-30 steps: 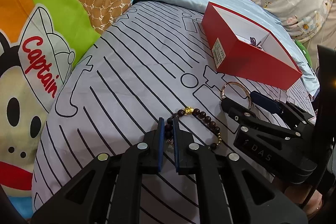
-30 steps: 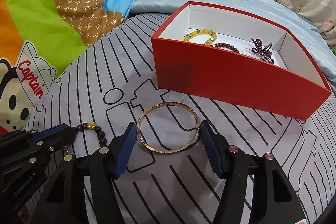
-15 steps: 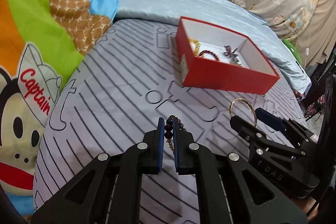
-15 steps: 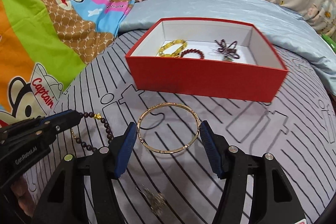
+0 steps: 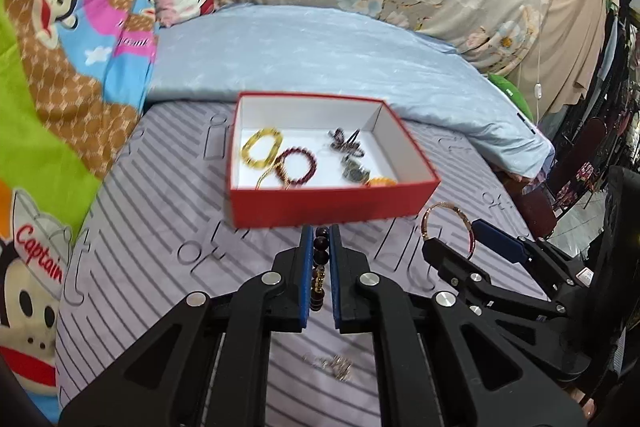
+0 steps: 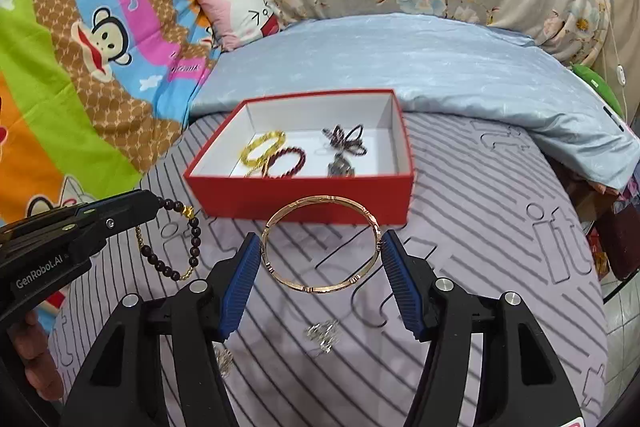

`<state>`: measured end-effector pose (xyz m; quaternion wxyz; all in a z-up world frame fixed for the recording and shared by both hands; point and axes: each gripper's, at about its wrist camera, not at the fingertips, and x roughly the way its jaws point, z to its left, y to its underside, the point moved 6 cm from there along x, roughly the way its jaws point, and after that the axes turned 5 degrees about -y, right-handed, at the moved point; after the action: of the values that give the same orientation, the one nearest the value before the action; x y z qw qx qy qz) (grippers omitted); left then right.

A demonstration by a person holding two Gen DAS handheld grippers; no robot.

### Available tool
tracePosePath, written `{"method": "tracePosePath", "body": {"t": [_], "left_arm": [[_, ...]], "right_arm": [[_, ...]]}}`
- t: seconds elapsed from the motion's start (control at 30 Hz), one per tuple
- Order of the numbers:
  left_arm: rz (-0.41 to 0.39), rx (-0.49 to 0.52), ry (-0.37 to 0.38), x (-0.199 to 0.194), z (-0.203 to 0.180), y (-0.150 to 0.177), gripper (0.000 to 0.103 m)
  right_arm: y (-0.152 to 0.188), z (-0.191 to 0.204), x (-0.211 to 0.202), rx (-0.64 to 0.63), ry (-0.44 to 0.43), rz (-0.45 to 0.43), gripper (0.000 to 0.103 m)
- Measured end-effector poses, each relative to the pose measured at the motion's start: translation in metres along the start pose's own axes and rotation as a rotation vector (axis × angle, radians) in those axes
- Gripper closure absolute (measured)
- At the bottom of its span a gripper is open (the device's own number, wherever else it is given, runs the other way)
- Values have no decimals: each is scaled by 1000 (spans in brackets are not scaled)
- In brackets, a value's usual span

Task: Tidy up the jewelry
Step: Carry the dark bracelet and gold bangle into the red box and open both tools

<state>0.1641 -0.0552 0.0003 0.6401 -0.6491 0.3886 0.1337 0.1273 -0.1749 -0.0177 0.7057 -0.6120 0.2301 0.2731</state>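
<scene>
Our left gripper [image 5: 320, 259] pinched narrow on beads [image 6: 176, 239]; right gripper [image 6: 320, 263] clamped bangle [image 6: 322, 243] across its width. Both hung before box [image 5: 332, 205] near edge, mid-bed. Judged: clear wall first, release low inside, beads beside those already there.

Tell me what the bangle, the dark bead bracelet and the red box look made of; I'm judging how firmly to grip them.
Bangle: rose-gold metal by its look, polished, glinting, with notched segments.
Dark bead bracelet: glossy dark brown-purple beads, wood or stone, I cannot tell which, with gold-coloured spacers and a charm.
Red box: likely cardboard, with thin straight walls, matte red outside and white inside.
</scene>
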Motion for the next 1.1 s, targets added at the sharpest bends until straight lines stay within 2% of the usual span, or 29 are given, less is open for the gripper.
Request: {"method": "tracePosePath", "body": {"t": [0.3, 0.47, 0.67, 1.1], "left_arm": [[-86, 40, -3, 19, -21, -67, 95], [-80, 36, -12, 49, -17, -95, 95], [-56, 24, -28, 82, -8, -106, 95], [-2, 11, -45, 127, 0, -99, 95]], "right_arm": [[-57, -19, 18, -12, 0, -53, 43], [-78, -23, 45, -12, -11, -44, 43], [-89, -19, 79, -25, -17, -18, 43], [-89, -22, 123, -30, -16, 30, 43]]}}
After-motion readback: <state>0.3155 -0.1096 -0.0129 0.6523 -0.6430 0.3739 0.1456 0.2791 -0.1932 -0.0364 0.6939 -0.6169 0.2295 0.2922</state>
